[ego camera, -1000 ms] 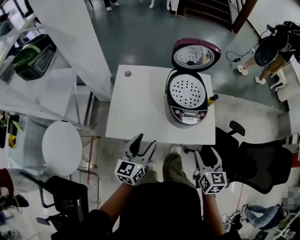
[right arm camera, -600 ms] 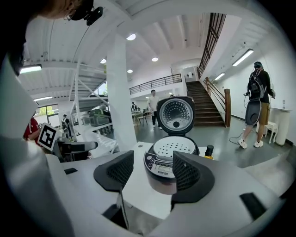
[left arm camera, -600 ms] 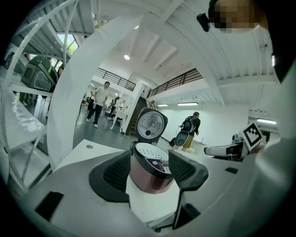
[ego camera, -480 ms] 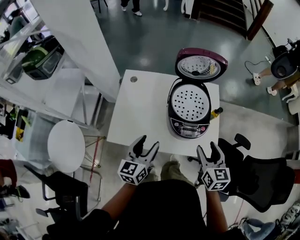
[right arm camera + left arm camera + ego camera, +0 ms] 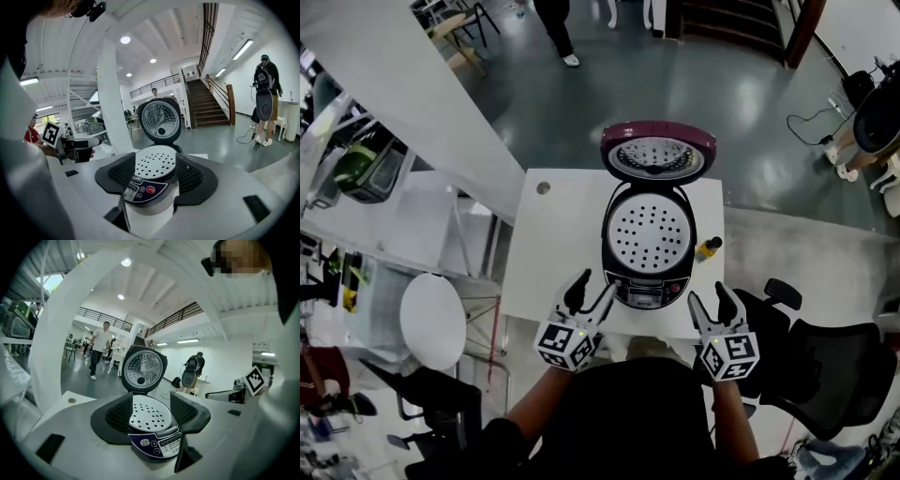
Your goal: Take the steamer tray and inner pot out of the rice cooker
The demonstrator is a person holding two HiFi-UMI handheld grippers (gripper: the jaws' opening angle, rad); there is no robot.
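A dark purple rice cooker (image 5: 645, 253) stands on the white table (image 5: 558, 253) with its lid (image 5: 658, 155) swung up at the back. A white perforated steamer tray (image 5: 647, 232) lies in its mouth and hides the inner pot. My left gripper (image 5: 587, 290) hovers open at the table's near edge, just left of the cooker's control panel (image 5: 643, 296). My right gripper (image 5: 715, 302) is open too, near the cooker's front right. Both gripper views look at the tray (image 5: 149, 412) (image 5: 155, 163) between empty jaws.
A small yellow bottle (image 5: 707, 248) stands on the table right of the cooker. A black office chair (image 5: 825, 361) is at my right and a round white stool (image 5: 433, 322) at my left. A person (image 5: 551, 28) walks across the floor beyond the table.
The view has shifted closer over the table. Both grippers have come forward from below the table edge to the cooker's front, still open.
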